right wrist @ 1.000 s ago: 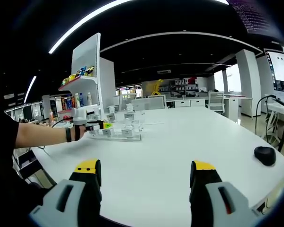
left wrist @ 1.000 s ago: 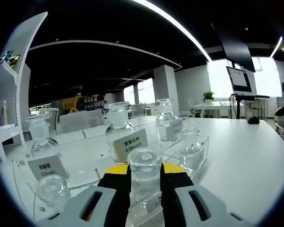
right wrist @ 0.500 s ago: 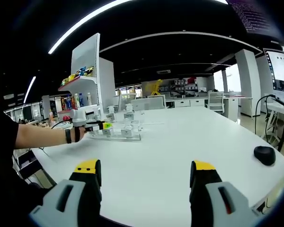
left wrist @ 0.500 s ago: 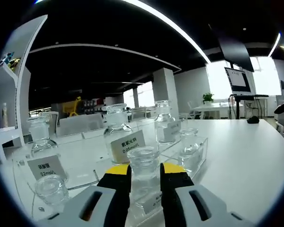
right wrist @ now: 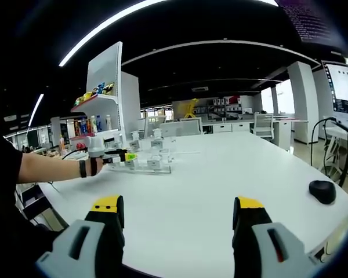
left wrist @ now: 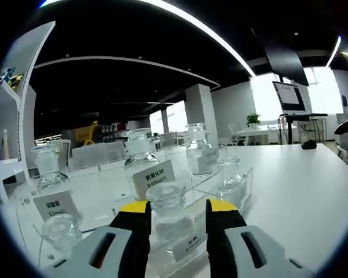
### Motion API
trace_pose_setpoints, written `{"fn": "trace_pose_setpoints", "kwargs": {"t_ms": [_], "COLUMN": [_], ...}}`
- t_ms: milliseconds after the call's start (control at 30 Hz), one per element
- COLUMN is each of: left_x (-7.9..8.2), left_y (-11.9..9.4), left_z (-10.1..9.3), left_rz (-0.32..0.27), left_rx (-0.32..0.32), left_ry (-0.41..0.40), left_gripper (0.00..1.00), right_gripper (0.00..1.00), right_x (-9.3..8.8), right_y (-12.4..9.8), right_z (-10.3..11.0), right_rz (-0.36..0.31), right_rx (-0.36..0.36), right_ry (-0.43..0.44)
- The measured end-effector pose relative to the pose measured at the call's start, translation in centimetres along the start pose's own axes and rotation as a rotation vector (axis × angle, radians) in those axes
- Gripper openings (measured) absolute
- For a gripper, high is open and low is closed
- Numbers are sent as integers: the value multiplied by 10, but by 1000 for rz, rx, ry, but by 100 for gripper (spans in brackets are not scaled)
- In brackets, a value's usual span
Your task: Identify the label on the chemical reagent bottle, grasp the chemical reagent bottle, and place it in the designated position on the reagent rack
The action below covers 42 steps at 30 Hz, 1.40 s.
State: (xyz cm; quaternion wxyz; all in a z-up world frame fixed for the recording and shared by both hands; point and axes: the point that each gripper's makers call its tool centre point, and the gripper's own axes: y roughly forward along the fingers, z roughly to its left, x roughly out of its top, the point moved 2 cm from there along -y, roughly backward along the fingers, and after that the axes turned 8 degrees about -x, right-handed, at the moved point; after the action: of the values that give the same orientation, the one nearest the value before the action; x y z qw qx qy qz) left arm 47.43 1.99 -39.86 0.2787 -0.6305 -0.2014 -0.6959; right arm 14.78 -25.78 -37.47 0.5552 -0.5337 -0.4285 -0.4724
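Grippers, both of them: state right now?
Left gripper: open, jaws either side of a glass bottle on the rack, not clamped.
Right gripper: open, holding nothing, above the white table.

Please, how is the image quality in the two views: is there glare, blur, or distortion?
Left gripper view: the windows are overexposed, the ceiling light strip curves from fisheye distortion, and the near bottle between the tool's jaws looks soft. Right gripper view: the table is evenly lit, the light strip bends likewise, and the far bottles are too small to read.
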Motion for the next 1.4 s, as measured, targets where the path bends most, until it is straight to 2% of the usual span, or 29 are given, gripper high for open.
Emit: {"fn": "trace_pose_setpoints", "kwargs": {"t_ms": [500,833,967,1167,1400], "left_x": [-2,3,3,4,8], "left_y": [-3,-3,-6,-12,-34], "left_z": [-7,-8,-4,-9,-12], "left_rz": [2,-23,-15,-19,-27], "left_rx": [-23,6,33,25,22], "left_ry": [29,46,70,39,-9], "left_gripper": [47,48,46,47,51], "right_gripper": [73,73,73,73,73], "right_x": [1,0,1,1,2], "right_y": [3,4,3,4,6], "right_z": [7,9,7,6,9], "right_rz": [2,4,-1,-1,-8], "right_rx": [13,16,14,14,26], "right_ry": [-6,-8,-1,-1,3]}}
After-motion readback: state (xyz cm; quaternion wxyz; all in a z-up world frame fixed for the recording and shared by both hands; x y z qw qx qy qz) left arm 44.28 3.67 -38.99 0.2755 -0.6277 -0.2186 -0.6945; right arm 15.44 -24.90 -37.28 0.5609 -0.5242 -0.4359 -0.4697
